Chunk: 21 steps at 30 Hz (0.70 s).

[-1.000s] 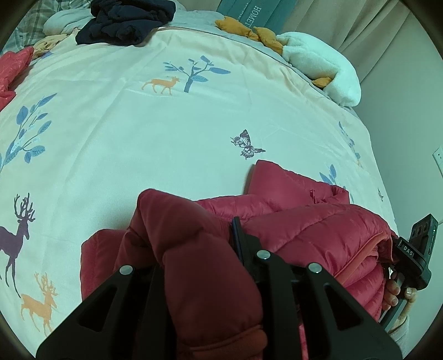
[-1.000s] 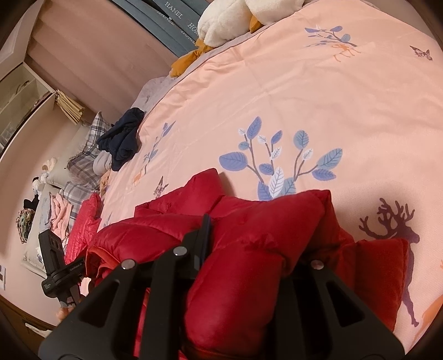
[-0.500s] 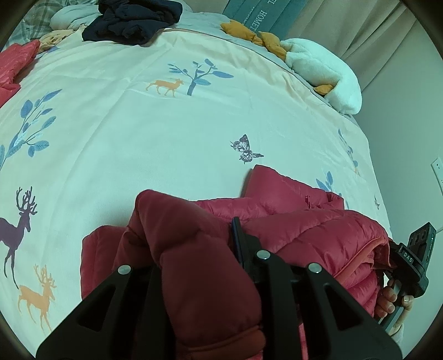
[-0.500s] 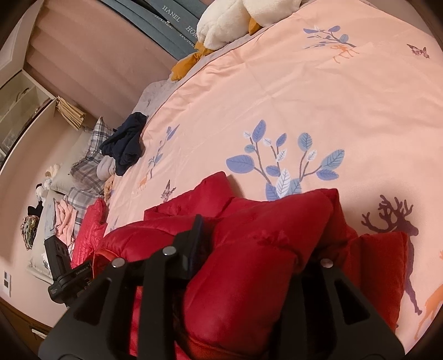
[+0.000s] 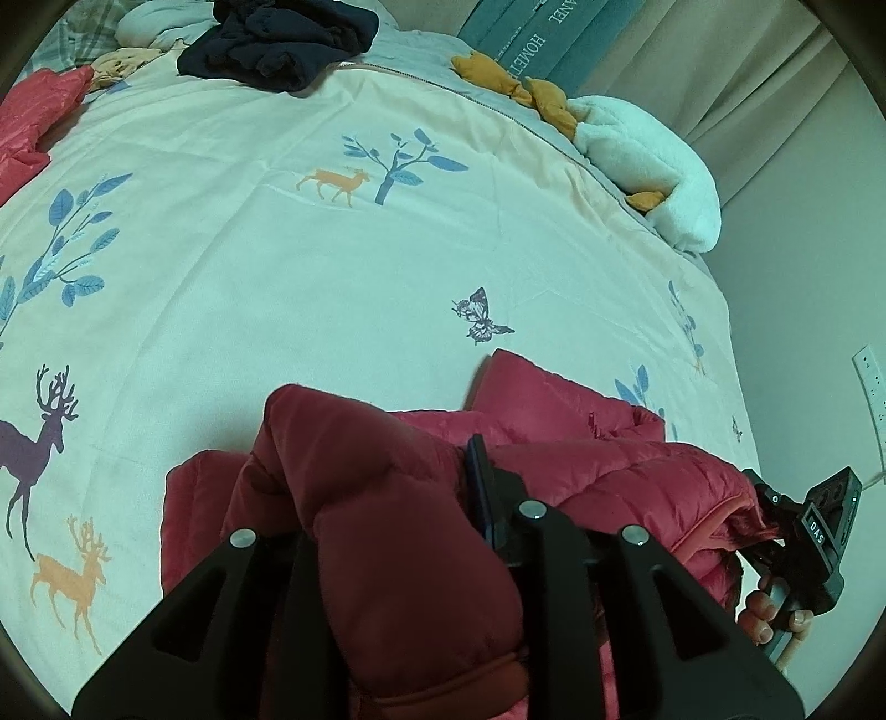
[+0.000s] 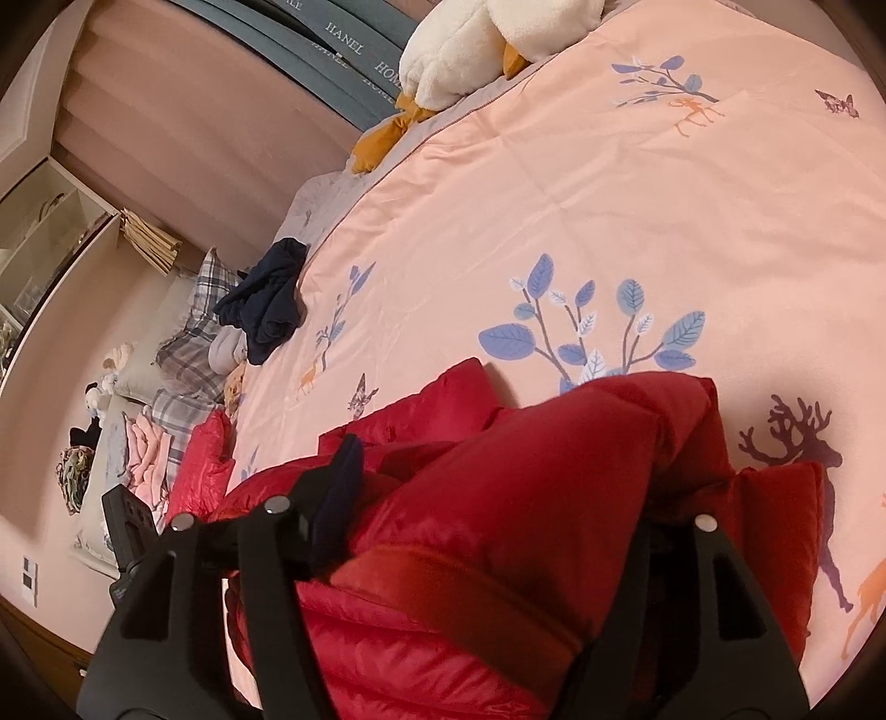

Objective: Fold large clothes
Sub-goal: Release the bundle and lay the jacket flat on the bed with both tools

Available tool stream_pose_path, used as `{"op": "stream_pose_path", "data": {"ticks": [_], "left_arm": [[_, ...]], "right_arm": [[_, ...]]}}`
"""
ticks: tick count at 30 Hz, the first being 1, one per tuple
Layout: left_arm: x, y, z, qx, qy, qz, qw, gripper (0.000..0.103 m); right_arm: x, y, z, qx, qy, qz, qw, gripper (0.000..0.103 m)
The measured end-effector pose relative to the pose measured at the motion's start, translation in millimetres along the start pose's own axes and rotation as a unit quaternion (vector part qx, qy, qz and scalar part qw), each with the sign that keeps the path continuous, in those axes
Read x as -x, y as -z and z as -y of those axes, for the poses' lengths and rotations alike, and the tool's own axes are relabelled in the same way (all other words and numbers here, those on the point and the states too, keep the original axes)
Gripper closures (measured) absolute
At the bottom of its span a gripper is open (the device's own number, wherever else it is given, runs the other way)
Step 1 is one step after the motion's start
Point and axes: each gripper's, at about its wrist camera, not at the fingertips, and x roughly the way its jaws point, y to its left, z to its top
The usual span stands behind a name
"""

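Observation:
A red puffer jacket (image 5: 598, 459) lies bunched on the near edge of the patterned bed cover (image 5: 277, 266). My left gripper (image 5: 387, 498) is shut on a thick fold of the red jacket, which bulges between its fingers. My right gripper (image 6: 498, 487) is shut on another fold of the same jacket (image 6: 526, 498); it also shows at the right edge of the left wrist view (image 5: 808, 531), at the jacket's far end. Both hold the jacket a little above the cover.
A dark navy garment (image 5: 282, 39) and a second red garment (image 5: 27, 122) lie at the far side of the bed. A white plush toy (image 5: 653, 166) rests at the headboard end. Pillows and folded clothes (image 6: 183, 365) sit beyond the bed's far edge.
Both grippers have kept their hold on the jacket and shifted slightly; the bed pattern has slid a little in both views. The right gripper's view has tilted somewhat.

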Motion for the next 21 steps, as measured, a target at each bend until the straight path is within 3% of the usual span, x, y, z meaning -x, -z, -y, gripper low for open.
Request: {"op": "stream_pose_path", "data": {"ticks": [2, 4, 6, 21], "left_arm": [[6, -1, -1, 0.008, 0.018, 0.005, 0.9998, 0.066], [12, -2, -1, 0.015, 0.038, 0.013, 0.9991, 0.042], [19, -2, 1, 0.012, 0.031, 0.031, 0.999, 0.034], [33, -11, 1, 0.015, 0.026, 0.061, 0.9977, 0.031]], "right_arm": [[2, -1, -1, -0.004, -0.004, 0.002, 1.0, 0.038], [2, -2, -2, -0.004, -0.005, 0.003, 1.0, 0.037], [3, -3, -3, -0.005, -0.005, 0.004, 1.0, 0.036], [26, -22, -3, -0.033, -0.037, 0.043, 0.998, 0.026]]}}
